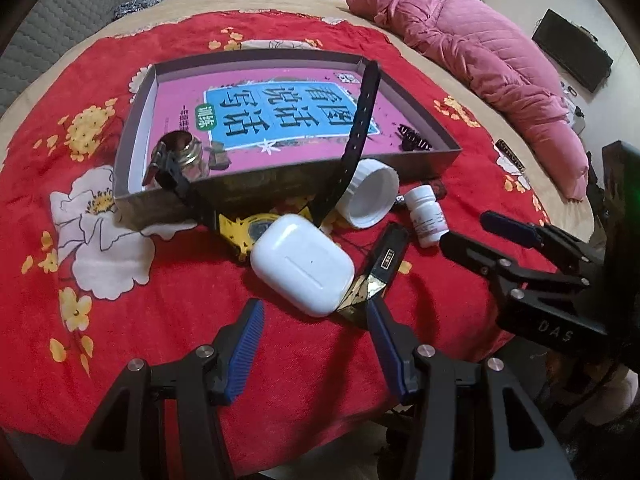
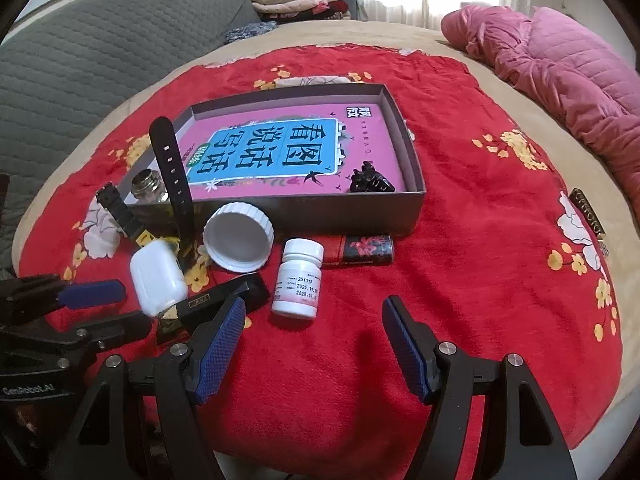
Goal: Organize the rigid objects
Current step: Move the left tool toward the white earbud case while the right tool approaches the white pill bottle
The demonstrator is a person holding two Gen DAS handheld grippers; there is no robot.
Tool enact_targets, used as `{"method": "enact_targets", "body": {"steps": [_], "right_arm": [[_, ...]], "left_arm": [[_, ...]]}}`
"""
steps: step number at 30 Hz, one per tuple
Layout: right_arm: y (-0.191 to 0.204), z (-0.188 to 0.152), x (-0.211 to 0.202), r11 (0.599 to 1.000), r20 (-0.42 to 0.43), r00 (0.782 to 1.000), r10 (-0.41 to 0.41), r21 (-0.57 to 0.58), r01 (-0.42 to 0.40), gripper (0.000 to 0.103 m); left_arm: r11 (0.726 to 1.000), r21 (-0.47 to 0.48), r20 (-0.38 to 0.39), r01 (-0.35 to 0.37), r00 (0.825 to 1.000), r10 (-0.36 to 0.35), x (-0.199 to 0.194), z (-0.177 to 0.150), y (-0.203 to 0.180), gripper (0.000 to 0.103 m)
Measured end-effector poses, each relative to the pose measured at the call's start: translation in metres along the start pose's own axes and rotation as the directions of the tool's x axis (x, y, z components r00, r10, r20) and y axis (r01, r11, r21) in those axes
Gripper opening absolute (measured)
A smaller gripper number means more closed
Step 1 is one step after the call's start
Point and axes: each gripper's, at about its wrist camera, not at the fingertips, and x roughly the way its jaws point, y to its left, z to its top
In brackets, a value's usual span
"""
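On a bed spread with a red floral blanket (image 2: 460, 208): one shallow grey box (image 2: 412, 184), lined with a pink-and-blue printed sheet, holding a small glass jar (image 2: 148, 188) in its near left corner and a black hair claw (image 2: 370, 182) in its near right corner. Before the box's front wall, on the blanket: a black watch (image 1: 352, 148) with a yellow body, one strap standing up against the box wall; a white screw cap (image 2: 240, 242) tipped on its side, mouth outward; a white pill bottle (image 2: 298, 278), upright; a dark red lighter (image 2: 360, 250) lying flat beside the box wall, behind the bottle; a white earbud case (image 1: 302, 264); a black-and-gold flat packet (image 1: 376, 276) touching the case's right side. Left gripper (image 1: 316, 310): jaws spread wide, holding nothing, just short of the earbud case, with the right blue pad (image 1: 386, 344) at the packet's near end. Right gripper (image 2: 314, 312): jaws likewise wide apart and empty, the pill bottle standing just ahead of the gap, the left pad (image 2: 218, 352) over the packet's edge; whether it touches cannot be told. Beyond the blanket: a pink quilted coat (image 2: 560, 64) at the right, a grey padded headboard (image 2: 100, 52) at the left.
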Motion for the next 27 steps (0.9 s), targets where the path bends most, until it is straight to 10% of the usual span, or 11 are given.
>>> {"method": "enact_targets", "body": {"steps": [27], "right_arm": [[-0.002,-0.001,0.004,1.000,-0.009,1.000,0.010,0.009,-0.010,0.073]], "left_arm": [[0.998,-0.003,-0.036,-0.057,0.998,0.057,0.012,-0.004,0.001,0.053]]}}
